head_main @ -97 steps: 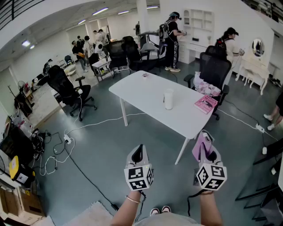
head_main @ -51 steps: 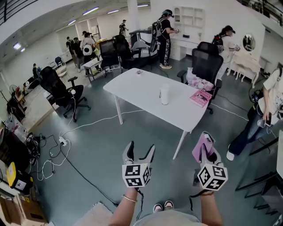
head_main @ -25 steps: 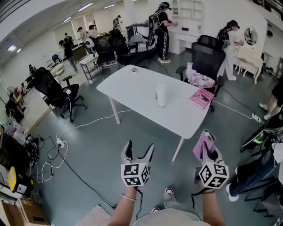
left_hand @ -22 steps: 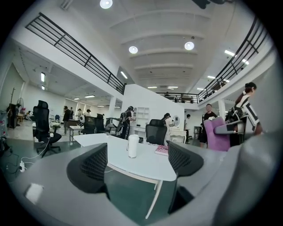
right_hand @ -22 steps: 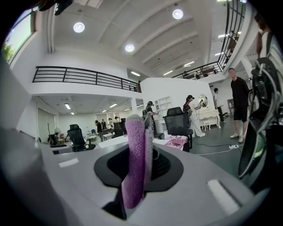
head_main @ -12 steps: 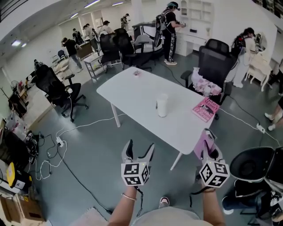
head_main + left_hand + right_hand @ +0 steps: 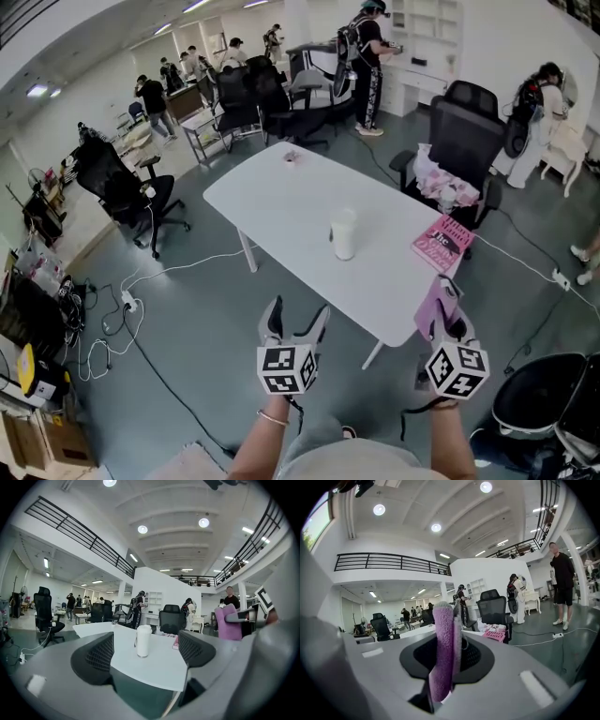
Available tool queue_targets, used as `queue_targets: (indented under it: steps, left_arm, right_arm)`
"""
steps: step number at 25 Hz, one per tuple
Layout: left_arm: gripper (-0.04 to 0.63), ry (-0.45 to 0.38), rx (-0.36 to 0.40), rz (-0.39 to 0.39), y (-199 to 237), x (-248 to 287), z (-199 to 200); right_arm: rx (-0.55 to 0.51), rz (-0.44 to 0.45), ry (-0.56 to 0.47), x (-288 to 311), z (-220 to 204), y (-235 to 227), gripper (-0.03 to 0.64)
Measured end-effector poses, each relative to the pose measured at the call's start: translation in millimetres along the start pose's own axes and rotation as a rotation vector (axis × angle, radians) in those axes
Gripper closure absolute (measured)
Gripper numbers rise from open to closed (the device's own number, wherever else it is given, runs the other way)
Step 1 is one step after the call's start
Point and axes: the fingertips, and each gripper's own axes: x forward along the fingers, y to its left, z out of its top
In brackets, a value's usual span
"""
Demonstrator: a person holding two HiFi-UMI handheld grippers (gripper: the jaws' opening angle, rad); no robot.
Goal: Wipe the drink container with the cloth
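Observation:
A white drink container (image 7: 343,233) with a lid stands upright near the middle of the white table (image 7: 281,197); it also shows ahead in the left gripper view as the container (image 7: 142,641). My left gripper (image 7: 296,317) is open and empty, short of the table's near edge. My right gripper (image 7: 444,300) is shut on a folded purple cloth (image 7: 443,648), which sticks up between the jaws; the cloth (image 7: 432,302) hangs near the table's near corner.
A pink book (image 7: 441,244) lies at the table's right edge. A black office chair (image 7: 466,127) with pink things on its seat stands behind it. Cables (image 7: 131,291) run over the floor at left. Several people stand at desks at the back.
The table and container have come closer in the head view. My left gripper went from shut to open about two seconds ago. The cloth stays in my right gripper.

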Motion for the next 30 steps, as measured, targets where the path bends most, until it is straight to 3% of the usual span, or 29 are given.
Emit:
queue_targets:
  steps: [11,30]
  left_arm:
    - [0.173,0.008,-0.003,-0.05,17.4,65.9,5.6]
    - [0.172,-0.03,0.018,-0.222,60.0,223.7,68.0]
  right_arm:
    - [0.012,-0.034,0.021,56.9,1.3,-1.0,0.548]
    - [0.018,-0.159,-0.041,184.1,62.6,5.8,0.548]
